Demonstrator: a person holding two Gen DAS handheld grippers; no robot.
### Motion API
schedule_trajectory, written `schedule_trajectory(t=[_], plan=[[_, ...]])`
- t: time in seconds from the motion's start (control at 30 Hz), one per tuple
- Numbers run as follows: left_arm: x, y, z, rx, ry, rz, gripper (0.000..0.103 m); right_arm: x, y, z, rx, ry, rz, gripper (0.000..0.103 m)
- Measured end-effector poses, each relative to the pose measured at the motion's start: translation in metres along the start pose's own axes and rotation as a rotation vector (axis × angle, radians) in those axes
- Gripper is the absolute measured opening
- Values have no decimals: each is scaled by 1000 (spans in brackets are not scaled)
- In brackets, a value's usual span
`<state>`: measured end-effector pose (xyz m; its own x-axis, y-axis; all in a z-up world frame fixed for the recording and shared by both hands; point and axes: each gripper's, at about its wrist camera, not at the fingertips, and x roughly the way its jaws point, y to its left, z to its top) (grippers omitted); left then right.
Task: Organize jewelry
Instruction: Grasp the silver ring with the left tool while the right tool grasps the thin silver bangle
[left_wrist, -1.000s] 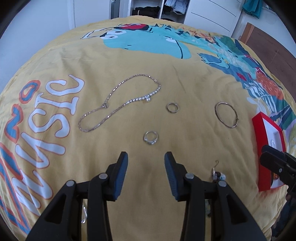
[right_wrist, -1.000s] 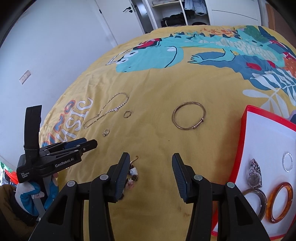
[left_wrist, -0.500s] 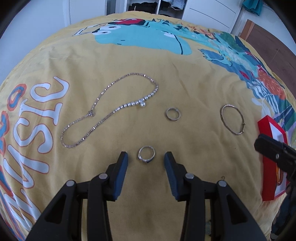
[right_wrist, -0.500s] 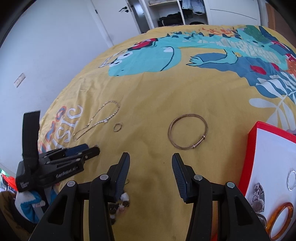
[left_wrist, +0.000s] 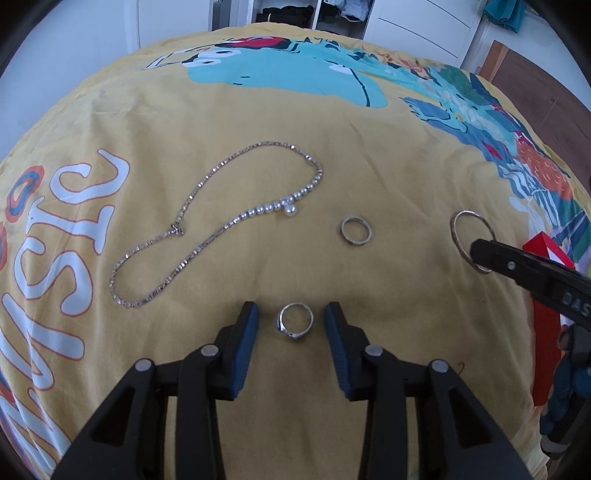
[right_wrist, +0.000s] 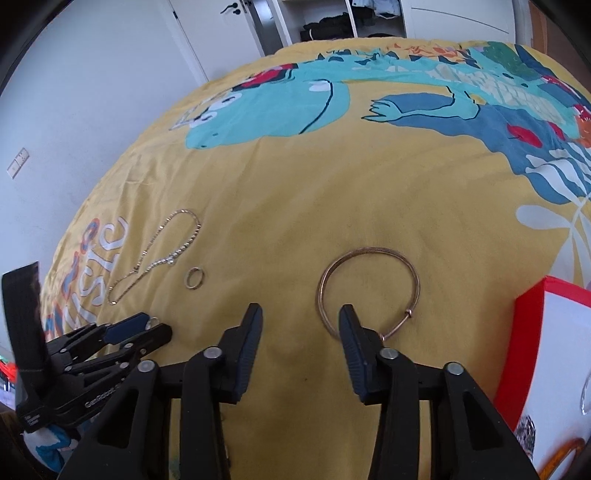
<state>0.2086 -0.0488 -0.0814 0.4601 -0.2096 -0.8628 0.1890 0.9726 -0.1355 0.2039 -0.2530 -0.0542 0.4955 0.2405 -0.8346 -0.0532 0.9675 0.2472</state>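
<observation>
Across the yellow bedspread (left_wrist: 369, 155), the spread left tool (left_wrist: 291, 321) has been brought around the stone ring (left_wrist: 295, 322), the spread right tool (right_wrist: 300, 325) toward the bangle (right_wrist: 369, 290), so both pickups appear imminent.

A bed carries everything, covered by a yellow bedspread (left_wrist: 332, 155) printed with a teal cartoon creature and white lettering. Lying directly on it: a chain necklace (left_wrist: 207, 229) with pearls, looped; a plain ring (left_wrist: 355, 230) just beside it; a ring with a setting (left_wrist: 295, 321) nearer; a thin bangle (right_wrist: 369, 290); a red-rimmed tray (right_wrist: 524, 332) at the right edge.
</observation>
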Motion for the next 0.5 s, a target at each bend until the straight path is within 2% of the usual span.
schedule_trajectory(t=[0.1, 0.2, 0.4, 0.5], plan=[[3, 0, 2, 1, -6, 0, 27, 13, -5, 5, 12, 26, -22, 31], [3, 1, 3, 8, -12, 7, 17, 26, -10, 9, 25, 55, -21, 26], [2, 2, 1, 14, -26, 10, 17, 45, -10, 13, 42, 81, 15, 24], [-3, 4, 0, 8, -37, 4, 17, 47, -9, 12, 56, 78, 52, 11]])
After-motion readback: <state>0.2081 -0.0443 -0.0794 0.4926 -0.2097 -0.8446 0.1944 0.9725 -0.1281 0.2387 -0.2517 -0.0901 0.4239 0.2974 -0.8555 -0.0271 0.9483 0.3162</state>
